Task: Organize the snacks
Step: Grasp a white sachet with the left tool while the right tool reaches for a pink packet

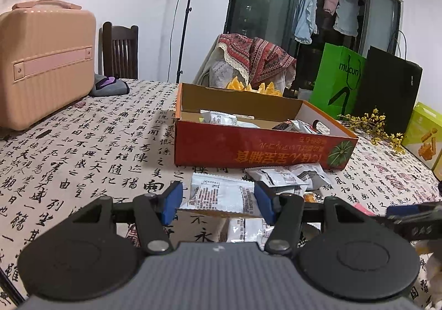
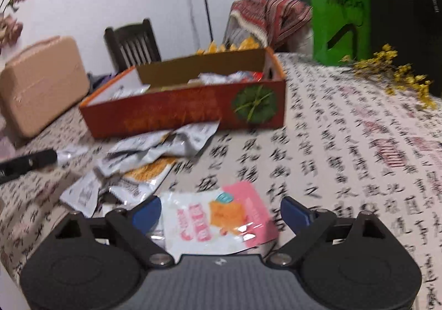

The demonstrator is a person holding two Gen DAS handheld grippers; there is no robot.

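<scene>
Left wrist view shows our left gripper (image 1: 218, 203) with jaws clamped on a white snack packet (image 1: 221, 196) in front of the red box (image 1: 248, 144). It looks light, crinkly and slippery, so we hold its flat middle. Our right gripper (image 2: 221, 213) stands with jaws wide over a pink packet (image 2: 218, 218) on the tabletop (image 2: 345, 144), nearer us than the box.

A home dining room: clothed table (image 1: 83, 144), wooden chair (image 1: 120, 51), laundry (image 1: 306, 14) hanging behind glass.

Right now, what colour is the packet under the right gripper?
Pink and white, with an orange cracker picture: the packet shows best in the right wrist view.
</scene>
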